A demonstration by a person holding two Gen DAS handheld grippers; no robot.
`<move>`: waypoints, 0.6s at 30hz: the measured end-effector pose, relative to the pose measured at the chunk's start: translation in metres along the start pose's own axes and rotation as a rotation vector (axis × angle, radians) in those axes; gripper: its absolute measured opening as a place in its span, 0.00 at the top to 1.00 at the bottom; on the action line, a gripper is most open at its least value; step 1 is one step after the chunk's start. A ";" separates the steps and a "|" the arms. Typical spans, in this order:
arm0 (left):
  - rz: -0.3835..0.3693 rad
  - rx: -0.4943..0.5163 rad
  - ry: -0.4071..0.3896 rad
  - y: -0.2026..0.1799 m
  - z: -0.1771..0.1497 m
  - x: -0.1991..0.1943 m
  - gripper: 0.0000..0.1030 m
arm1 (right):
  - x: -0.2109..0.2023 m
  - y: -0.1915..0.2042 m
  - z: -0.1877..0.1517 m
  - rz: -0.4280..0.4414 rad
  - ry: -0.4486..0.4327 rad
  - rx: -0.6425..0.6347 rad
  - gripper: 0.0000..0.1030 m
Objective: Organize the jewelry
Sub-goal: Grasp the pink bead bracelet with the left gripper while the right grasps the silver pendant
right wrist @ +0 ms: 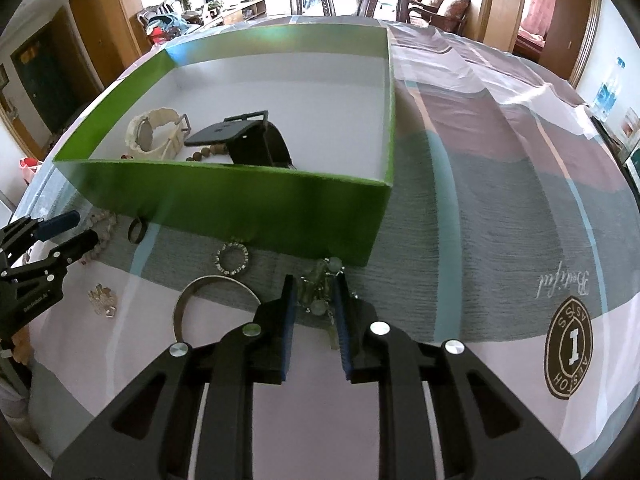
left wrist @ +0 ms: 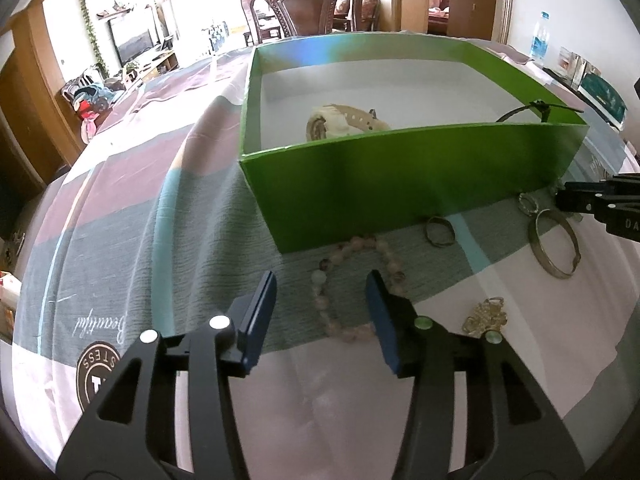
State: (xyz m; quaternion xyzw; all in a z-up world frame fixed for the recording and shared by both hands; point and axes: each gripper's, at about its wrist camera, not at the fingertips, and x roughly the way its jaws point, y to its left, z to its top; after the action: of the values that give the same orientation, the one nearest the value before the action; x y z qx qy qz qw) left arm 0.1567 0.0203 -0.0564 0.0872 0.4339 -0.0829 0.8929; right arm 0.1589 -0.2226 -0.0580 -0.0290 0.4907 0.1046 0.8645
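A green box (left wrist: 400, 168) stands on the cloth and also shows in the right wrist view (right wrist: 240, 200). It holds a cream watch (right wrist: 154, 134), a black watch (right wrist: 256, 144) and brown beads (right wrist: 200, 155). My left gripper (left wrist: 322, 284) is open over a pink bead bracelet (left wrist: 352, 280). My right gripper (right wrist: 316, 286) has its fingers close around a green beaded chain piece (right wrist: 320, 280) on the cloth; whether they grip it is unclear.
In front of the box lie a silver bangle (left wrist: 554, 242), a dark ring (left wrist: 438, 232), a sparkly ring (right wrist: 232, 260) and a gold brooch (left wrist: 484, 316). A wooden chair (left wrist: 304, 8) stands behind the table. A water bottle (left wrist: 540, 36) is far right.
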 end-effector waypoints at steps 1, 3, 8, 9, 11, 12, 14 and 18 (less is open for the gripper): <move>0.001 0.004 -0.002 -0.001 0.000 0.000 0.55 | 0.000 0.000 0.000 0.000 0.000 0.001 0.81; -0.001 0.007 -0.003 -0.002 0.000 0.000 0.59 | 0.000 0.000 0.000 0.002 0.001 0.003 0.81; -0.027 0.019 -0.007 -0.006 -0.001 -0.001 0.74 | 0.000 0.000 0.001 0.001 0.001 0.003 0.81; -0.026 0.020 -0.007 -0.006 -0.001 -0.001 0.76 | 0.000 0.000 0.001 0.001 0.001 0.002 0.81; -0.032 0.018 -0.005 -0.005 -0.001 -0.001 0.81 | 0.000 0.000 0.001 0.000 0.001 0.002 0.81; -0.033 0.018 -0.004 -0.005 -0.002 -0.001 0.84 | 0.000 0.000 0.001 -0.001 0.000 0.002 0.81; -0.034 0.019 -0.003 -0.005 -0.002 -0.001 0.85 | 0.000 0.000 0.001 0.000 0.001 0.002 0.80; -0.032 0.022 -0.003 -0.007 -0.001 -0.001 0.86 | 0.000 0.000 0.001 -0.002 0.000 0.001 0.80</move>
State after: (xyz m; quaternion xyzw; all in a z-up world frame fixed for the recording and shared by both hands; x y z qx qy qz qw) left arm 0.1535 0.0143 -0.0569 0.0899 0.4328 -0.1023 0.8912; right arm 0.1596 -0.2222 -0.0580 -0.0290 0.4908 0.1032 0.8647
